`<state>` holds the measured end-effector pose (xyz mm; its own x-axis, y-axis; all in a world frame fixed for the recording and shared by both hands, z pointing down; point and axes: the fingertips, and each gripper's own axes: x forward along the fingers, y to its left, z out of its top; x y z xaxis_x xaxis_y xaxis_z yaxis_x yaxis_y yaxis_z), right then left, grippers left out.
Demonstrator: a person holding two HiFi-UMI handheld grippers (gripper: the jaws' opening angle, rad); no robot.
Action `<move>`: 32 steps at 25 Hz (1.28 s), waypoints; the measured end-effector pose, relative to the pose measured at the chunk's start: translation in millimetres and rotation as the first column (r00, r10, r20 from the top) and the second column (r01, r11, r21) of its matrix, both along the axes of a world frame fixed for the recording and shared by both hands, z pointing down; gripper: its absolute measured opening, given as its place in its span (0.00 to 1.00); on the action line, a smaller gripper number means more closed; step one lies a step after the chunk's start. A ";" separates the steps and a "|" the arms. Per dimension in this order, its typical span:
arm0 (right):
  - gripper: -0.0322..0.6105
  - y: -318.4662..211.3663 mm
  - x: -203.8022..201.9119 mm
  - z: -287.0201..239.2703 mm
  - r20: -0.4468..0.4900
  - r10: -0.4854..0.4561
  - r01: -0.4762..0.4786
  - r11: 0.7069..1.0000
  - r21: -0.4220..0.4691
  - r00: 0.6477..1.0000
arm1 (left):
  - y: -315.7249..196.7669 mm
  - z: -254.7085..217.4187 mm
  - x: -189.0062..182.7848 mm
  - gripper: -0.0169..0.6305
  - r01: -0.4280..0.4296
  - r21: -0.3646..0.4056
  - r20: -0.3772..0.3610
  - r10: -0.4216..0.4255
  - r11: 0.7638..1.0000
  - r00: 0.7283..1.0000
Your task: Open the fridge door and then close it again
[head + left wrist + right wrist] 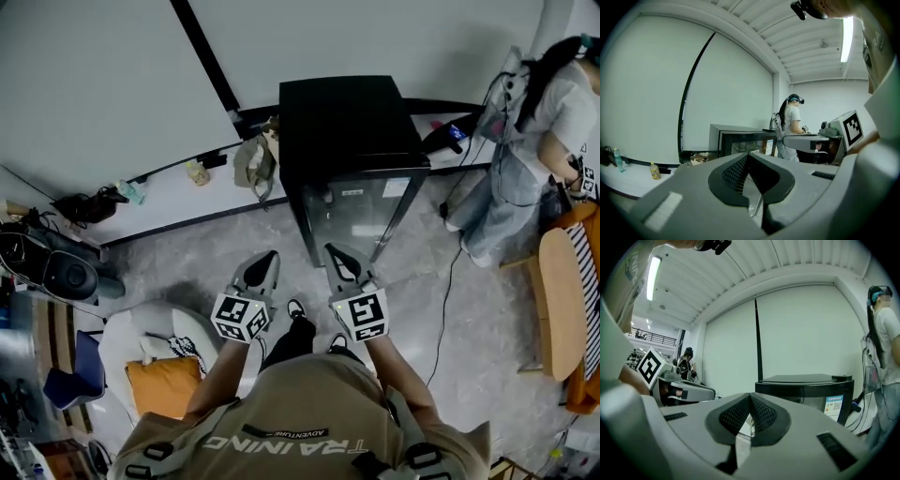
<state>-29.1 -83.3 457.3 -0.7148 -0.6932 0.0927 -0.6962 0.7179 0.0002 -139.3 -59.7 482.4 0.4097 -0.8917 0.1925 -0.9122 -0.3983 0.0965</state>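
A black mini fridge [349, 131] stands against the back wall, and its glass door [361, 214] faces me, closed. My left gripper [266, 257] hangs shut and empty a short way in front of the door's left side. Beside it, my right gripper [334, 251] is likewise shut on nothing, its tip close to the door's lower edge without touching. In the left gripper view the jaws [749, 155] meet, with the fridge [740, 139] beyond them. In the right gripper view the gripper [750, 395] is closed too, and the fridge [811, 389] stands to its right.
A person [530, 122] stands right of the fridge, next to a wooden table [561, 305]. A cable [452, 281] trails over the floor there. A bag [253, 165] leans left of the fridge. A white chair with an orange cushion [161, 380] is at my left.
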 end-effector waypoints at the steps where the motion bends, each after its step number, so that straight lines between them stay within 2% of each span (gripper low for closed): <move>1: 0.04 2.2 1.7 -0.3 -0.001 0.000 0.000 1.000 -0.010 1.000 | 1.7 -3.0 1.7 0.03 0.001 0.004 -0.005 -0.001 1.000 1.000; 4: 0.04 11.3 7.6 1.4 -0.022 0.004 -0.005 0.999 -0.044 1.000 | 7.8 -10.0 4.2 0.03 0.004 0.018 0.010 -0.004 1.000 1.000; 8: 0.04 7.9 6.0 -8.6 -0.008 0.029 -0.029 1.000 -0.010 1.000 | 6.0 -13.5 -2.2 0.03 -0.003 0.031 0.026 0.002 1.000 1.000; 14: 0.04 -6.4 0.8 -11.1 -0.014 0.063 -0.063 0.998 -0.026 0.998 | -8.7 -18.6 -12.4 0.03 -0.041 0.058 0.057 0.038 0.997 0.998; 19: 0.04 -14.6 -11.6 -13.1 -0.015 0.060 -0.060 0.998 -0.019 0.998 | -18.4 -21.3 -23.9 0.03 -0.044 0.056 0.034 0.043 0.997 0.999; 24: 0.04 -25.8 -17.8 -17.0 -0.008 0.051 -0.051 0.999 0.001 0.999 | -27.7 -21.4 -28.5 0.03 -0.043 0.073 0.074 0.037 0.996 0.997; 32: 0.04 -32.9 -25.1 -15.6 -0.012 0.020 -0.020 1.000 -0.013 1.000 | -32.1 -17.6 -29.8 0.03 -0.048 0.046 0.079 0.044 0.998 0.996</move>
